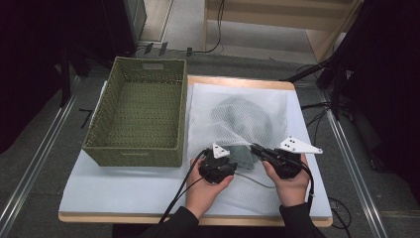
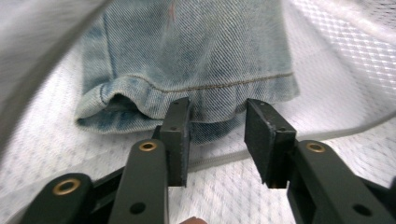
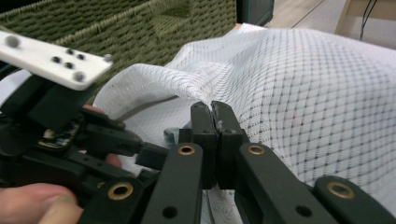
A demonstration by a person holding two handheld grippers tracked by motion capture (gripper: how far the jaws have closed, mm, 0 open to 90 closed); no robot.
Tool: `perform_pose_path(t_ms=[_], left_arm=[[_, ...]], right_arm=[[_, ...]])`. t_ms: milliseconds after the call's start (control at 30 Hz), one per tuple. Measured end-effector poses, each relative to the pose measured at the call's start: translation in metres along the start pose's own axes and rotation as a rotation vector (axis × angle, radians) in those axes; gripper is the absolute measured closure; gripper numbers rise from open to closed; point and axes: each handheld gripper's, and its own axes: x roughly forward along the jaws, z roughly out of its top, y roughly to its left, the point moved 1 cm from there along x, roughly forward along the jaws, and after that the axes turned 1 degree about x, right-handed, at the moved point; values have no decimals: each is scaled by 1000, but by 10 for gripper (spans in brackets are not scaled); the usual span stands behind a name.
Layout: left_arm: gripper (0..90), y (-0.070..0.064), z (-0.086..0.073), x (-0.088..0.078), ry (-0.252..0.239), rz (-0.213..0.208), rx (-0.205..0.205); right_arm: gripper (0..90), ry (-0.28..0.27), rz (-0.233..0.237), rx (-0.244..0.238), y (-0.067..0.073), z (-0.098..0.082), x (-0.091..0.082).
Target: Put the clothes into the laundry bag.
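Pinching the white mesh bag (image 3: 299, 84), right gripper (image 3: 215, 114) lifts its edge; left gripper (image 2: 217, 123) jaws, half-open, straddle the denim hem (image 2: 196, 100).

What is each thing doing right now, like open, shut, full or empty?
Mesh laundry bag: lying flat on the table, its mouth edge lifted, jeans inside.
Jeans: partly inside the bag, hem poking out at the opening.
Right gripper: shut on the mesh, holding the edge up.
Left gripper: open, jaws either side of the jeans hem, not pressing it.
Basket: upright, empty.
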Motion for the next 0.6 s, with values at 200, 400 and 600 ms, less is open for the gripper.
perform_pose_path(t_ms=[200,400,600], left_arm=[[771,-5,9,20,52,42,134],[857,4,22,33,26,63,86],[860,17,27,43,-67,161,-117]], right_arm=[[900,25,-3,4,-3,-6,6],[900,81,-10,33,-9,-21,20],[900,115,-17,55,-13,-30,29]])
